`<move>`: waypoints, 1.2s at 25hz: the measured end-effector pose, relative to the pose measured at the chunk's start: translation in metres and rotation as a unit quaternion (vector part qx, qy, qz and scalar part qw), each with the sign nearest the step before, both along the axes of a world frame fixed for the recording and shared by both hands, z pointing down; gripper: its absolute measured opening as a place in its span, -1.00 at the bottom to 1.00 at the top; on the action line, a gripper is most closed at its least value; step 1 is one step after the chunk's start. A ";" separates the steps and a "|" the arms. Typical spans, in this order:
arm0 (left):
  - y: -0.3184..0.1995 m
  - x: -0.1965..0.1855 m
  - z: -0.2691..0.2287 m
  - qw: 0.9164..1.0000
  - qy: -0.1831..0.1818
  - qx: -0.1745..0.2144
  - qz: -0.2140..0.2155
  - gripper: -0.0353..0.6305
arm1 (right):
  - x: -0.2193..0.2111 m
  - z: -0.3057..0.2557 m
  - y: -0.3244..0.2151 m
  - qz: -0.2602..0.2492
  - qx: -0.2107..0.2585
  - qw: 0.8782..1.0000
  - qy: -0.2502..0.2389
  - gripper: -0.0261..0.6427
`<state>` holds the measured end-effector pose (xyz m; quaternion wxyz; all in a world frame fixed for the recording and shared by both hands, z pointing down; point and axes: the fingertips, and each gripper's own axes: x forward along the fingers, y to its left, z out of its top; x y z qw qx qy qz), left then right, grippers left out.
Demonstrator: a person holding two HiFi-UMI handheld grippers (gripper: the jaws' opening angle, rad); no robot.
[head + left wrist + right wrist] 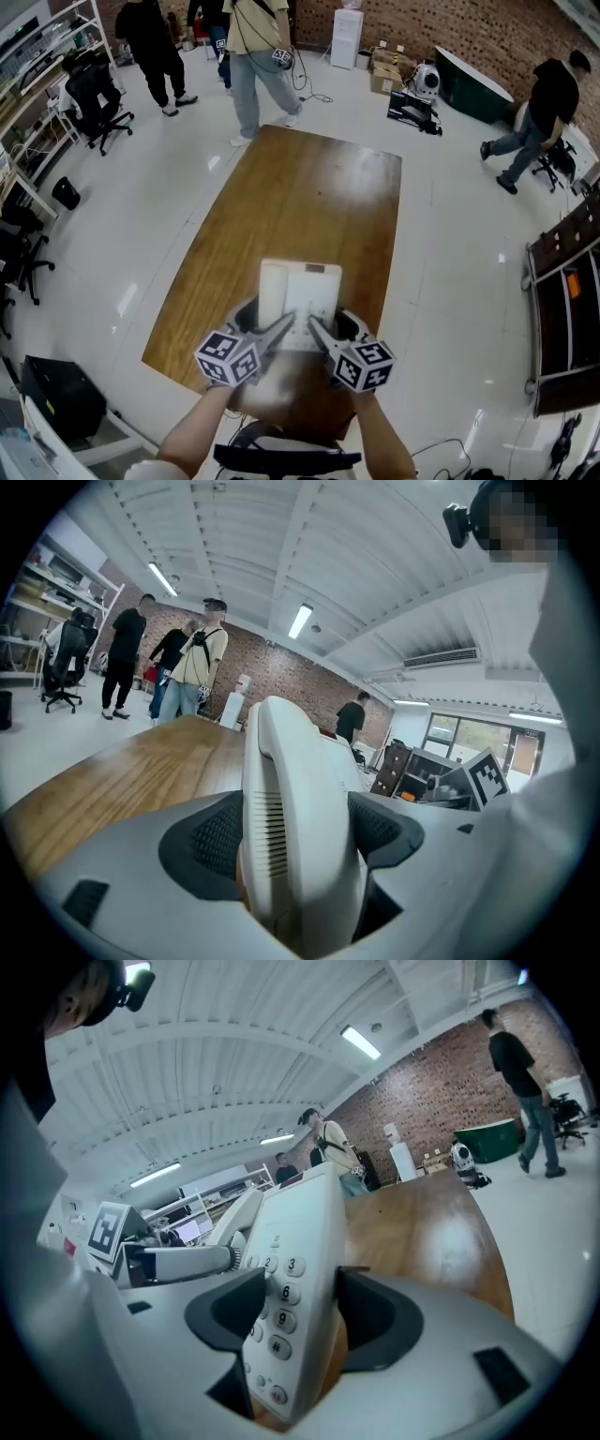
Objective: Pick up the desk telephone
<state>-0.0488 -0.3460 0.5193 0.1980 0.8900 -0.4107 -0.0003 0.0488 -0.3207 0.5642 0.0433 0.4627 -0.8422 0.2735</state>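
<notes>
Far left: a black office chair (98, 94) on a glossy white floor (141, 225).

Left gripper (277, 330): grey moulded shell with a marker cube on its back and a bare forearm behind it. Its fingers (214, 841) carry dark, finely textured pads. We see them clamped on the handset (300, 827) side of the desk telephone (300, 292), one pad on each face.

The telephone is smooth off-white plastic, with a flat rectangular body and rounded corners. The handset is a long curved bar lying in its cradle along the left side, with a slotted grille near the end closest to the left gripper's camera. To its right is the keypad (281, 1293): round pale buttons with dark digits in rows of three, and one with a red mark lowest.

The set hangs between the two grippers over the near end of the surface (309, 197). In both gripper views it looks tilted and clear of the wood, though we cannot see its underside.

The surface is a long rectangular slab of brown wood grain, polished enough to throw glare.

Right gripper (323, 336): same grey shell and marker cube. Its fingers (380, 1321) are closed on the keypad edge of the telephone, with the pads pressing its two faces.

Beyond the far end a person (255, 66) in pale trousers stands. At upper right is a red brick wall (469, 37).
</notes>
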 end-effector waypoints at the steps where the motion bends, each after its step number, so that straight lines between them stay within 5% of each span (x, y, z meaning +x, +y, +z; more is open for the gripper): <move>1: 0.001 -0.001 -0.005 1.000 0.000 0.006 -0.003 0.12 | -0.001 -0.006 0.000 -0.002 0.005 1.000 0.002 -0.17; 18: 0.044 -0.002 -0.110 0.993 0.031 0.116 -0.016 0.11 | 0.001 -0.116 0.031 0.014 0.126 0.992 0.028 -0.17; 30: 0.064 -0.008 -0.154 0.986 0.040 0.160 -0.037 0.10 | -0.004 -0.162 0.044 0.012 0.173 0.984 0.026 -0.17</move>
